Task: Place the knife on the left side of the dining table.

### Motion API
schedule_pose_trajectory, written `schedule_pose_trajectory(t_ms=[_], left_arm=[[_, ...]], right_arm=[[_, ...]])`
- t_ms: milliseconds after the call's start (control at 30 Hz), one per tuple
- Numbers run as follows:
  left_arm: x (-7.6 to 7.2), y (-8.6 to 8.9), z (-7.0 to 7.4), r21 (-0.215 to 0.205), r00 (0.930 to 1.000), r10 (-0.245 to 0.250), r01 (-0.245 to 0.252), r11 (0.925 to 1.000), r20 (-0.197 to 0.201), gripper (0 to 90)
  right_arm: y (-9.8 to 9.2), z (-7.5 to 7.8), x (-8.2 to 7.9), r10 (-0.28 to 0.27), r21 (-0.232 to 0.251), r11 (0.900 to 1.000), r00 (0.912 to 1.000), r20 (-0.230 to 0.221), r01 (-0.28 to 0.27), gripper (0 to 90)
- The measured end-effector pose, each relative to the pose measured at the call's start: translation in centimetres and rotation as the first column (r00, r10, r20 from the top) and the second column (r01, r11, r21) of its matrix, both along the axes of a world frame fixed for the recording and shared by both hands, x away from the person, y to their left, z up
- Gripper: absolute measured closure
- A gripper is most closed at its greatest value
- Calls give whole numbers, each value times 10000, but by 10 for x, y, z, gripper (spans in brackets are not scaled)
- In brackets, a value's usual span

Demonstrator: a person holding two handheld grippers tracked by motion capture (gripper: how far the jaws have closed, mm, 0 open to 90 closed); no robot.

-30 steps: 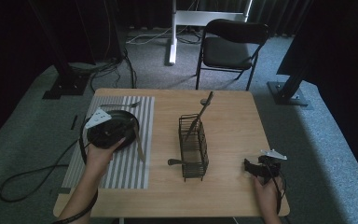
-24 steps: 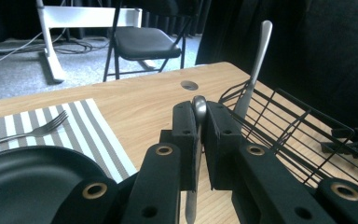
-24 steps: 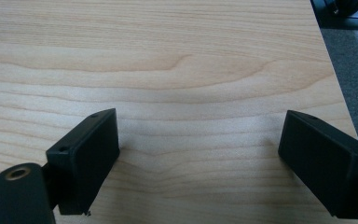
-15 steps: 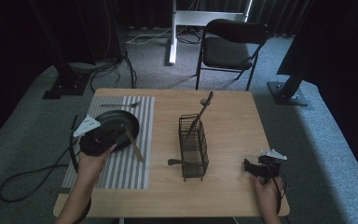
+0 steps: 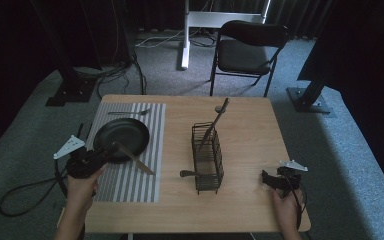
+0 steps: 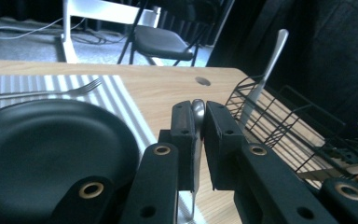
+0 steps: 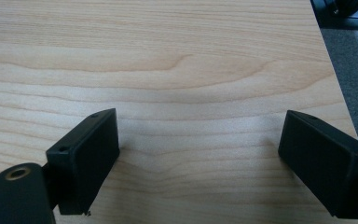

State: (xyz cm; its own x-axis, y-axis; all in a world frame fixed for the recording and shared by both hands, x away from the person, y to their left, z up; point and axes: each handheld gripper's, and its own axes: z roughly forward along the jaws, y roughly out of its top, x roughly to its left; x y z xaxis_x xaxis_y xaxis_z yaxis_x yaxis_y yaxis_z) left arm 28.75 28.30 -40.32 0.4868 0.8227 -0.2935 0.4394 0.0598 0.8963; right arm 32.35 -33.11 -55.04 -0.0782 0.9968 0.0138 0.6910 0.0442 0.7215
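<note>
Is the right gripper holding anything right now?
No: in the right gripper view the right gripper has its jaws spread wide apart, with bare wooden table between them.

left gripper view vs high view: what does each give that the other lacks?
Left gripper view: a close-up of the left gripper, jaws shut on a silver utensil, its rounded end poking above them.

High view: the whole table, the right gripper at its near right corner, and the held utensil's long end slanting over the striped mat.

Both: the black plate, the fork beyond it, the wire rack with a spoon-like piece standing in it, and the chair.
</note>
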Motion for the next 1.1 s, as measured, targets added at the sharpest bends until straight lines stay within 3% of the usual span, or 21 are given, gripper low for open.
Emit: schedule_pose_trajectory(t_ms=[233,433,500,700,867,1033,1100], left_arm=[[-4,14,-5,-30,9993,287,-288,9996,-254,788],[-4,31,-13,-34,9933,693,-699,9975,-928,790],[-3,41,-20,-115,9881,888,-910,9958,-1255,784],[-2,61,-39,-206,9797,1096,-1146,9932,-1681,764],[0,72,-52,-523,9721,1155,-1287,9903,-2040,757],[0,85,-71,-627,9579,1412,-1615,9849,-2498,741],[0,88,-77,-669,9555,1425,-1648,9840,-2581,734]], right_arm=[[0,0,0,-6,1,10000,10000,-2,6,114],[0,0,0,-8,1,10000,10000,-3,8,114],[0,0,0,-8,3,10000,10000,0,8,114],[0,0,0,-14,16,10000,10000,-2,14,114],[0,0,0,-14,16,10000,10000,0,14,114],[0,0,0,-15,13,10000,10000,-1,15,114],[0,0,0,-16,15,10000,10000,-1,16,114]])
